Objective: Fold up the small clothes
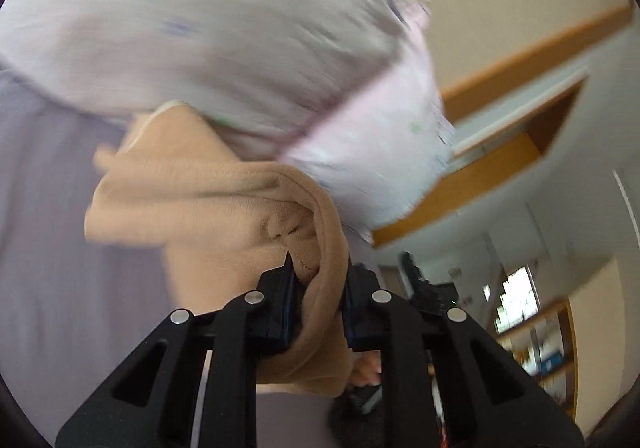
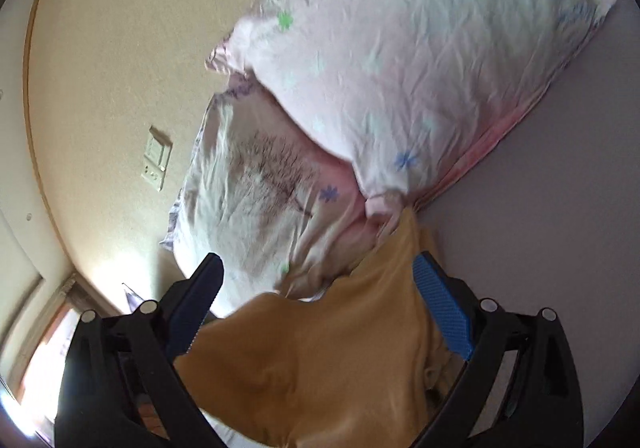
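Observation:
A small tan fleece garment (image 1: 208, 192) hangs bunched in the left wrist view. My left gripper (image 1: 318, 288) is shut on a thick fold of it, cloth pinched between the black fingers. In the right wrist view the same tan garment (image 2: 320, 360) drapes between and over the jaws of my right gripper (image 2: 320, 280), which stand wide apart; the blue pads (image 2: 444, 312) do not press on the cloth. The garment is lifted above the lilac bed sheet (image 2: 540, 208).
Two floral pillows (image 2: 400, 48) lie stacked at the head of the bed, close behind the garment; one fills the top of the left wrist view (image 1: 200, 28). A cream wall with a switch plate (image 2: 156, 156) stands behind. Wooden shelves (image 1: 540, 340) at the right.

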A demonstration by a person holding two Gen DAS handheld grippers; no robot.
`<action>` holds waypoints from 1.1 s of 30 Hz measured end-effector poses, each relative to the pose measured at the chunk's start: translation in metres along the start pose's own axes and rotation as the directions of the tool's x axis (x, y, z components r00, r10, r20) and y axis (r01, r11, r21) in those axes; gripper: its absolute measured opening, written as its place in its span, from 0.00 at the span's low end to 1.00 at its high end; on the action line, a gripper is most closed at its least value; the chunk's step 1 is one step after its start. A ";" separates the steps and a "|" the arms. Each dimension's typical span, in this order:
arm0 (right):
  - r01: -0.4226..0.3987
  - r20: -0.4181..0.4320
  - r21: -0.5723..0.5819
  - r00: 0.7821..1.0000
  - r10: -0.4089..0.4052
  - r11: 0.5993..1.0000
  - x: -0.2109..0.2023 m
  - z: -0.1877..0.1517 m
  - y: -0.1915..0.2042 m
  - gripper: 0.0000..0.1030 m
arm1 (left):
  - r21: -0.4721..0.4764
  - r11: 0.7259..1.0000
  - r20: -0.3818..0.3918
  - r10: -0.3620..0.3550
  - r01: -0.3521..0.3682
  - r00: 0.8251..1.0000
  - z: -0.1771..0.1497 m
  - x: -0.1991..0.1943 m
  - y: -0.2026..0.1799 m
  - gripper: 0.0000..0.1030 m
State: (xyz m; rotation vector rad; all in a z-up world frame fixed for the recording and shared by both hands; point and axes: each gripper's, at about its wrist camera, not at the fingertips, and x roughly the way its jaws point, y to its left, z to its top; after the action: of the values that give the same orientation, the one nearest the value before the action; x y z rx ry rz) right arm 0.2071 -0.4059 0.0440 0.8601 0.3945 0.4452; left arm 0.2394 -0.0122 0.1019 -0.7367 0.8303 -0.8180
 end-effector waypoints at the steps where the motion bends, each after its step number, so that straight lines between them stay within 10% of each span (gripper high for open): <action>1: 0.020 0.012 -0.005 1.000 -0.020 1.000 -0.003 0.002 -0.002 0.93 | 0.024 0.999 -0.051 -0.024 0.025 0.998 -0.003 0.036 -0.014 0.17; 7: 0.078 -0.013 0.037 0.997 -0.077 0.996 -0.005 0.009 -0.024 0.93 | 0.134 0.990 -0.370 0.098 -0.052 0.924 -0.039 0.173 -0.039 0.20; 10: 0.040 -0.055 0.048 0.998 -0.037 0.998 0.001 0.009 -0.024 0.93 | 0.167 0.986 -0.323 0.048 0.007 0.945 -0.035 0.145 -0.043 0.31; 13: 0.031 -0.122 0.023 0.992 -0.028 0.999 0.013 0.004 -0.017 0.93 | 0.283 0.957 -0.159 0.114 -0.065 0.981 -0.028 0.093 -0.053 0.88; 15: 0.048 -0.166 0.009 0.985 -0.046 0.999 0.019 0.001 -0.015 0.93 | 0.343 0.915 -0.056 0.244 -0.211 0.968 -0.028 0.061 -0.049 0.88; 19: 0.069 -0.135 -0.023 0.988 -0.071 0.997 0.006 0.002 -0.003 0.93 | 0.247 0.919 -0.113 0.343 -0.308 0.933 -0.030 0.051 -0.014 0.88; 23: 0.100 -0.125 -0.420 0.978 -0.167 0.902 0.001 0.003 0.072 0.93 | 0.193 0.938 -0.192 0.323 -0.287 0.927 -0.047 0.053 0.012 0.88; 27: 0.055 -0.334 -0.706 0.853 -0.401 0.706 0.061 -0.022 0.115 0.80 | 0.224 0.945 -0.219 0.289 -0.240 0.932 -0.068 0.058 0.015 0.88; 31: -0.014 -0.417 -0.834 0.670 -0.614 0.551 0.120 -0.057 0.116 0.71 | 0.257 0.924 -0.250 0.347 -0.283 0.904 -0.083 0.078 0.021 0.88; 32: -0.013 -0.416 -0.845 0.644 -0.642 0.535 0.128 -0.062 0.111 0.63 | 0.257 0.924 -0.254 0.348 -0.283 0.902 -0.087 0.082 0.021 0.88; 33: 0.011 -0.399 -0.854 0.630 -0.666 0.521 0.134 -0.064 0.105 0.20 | 0.275 0.916 -0.234 0.359 -0.292 0.904 -0.088 0.081 0.019 0.88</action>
State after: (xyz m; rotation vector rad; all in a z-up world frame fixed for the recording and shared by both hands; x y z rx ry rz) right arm 0.2647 -0.2357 0.0690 -0.3745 0.9853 0.4600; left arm 0.2048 -0.0921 0.0172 -0.2593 1.0585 -0.7061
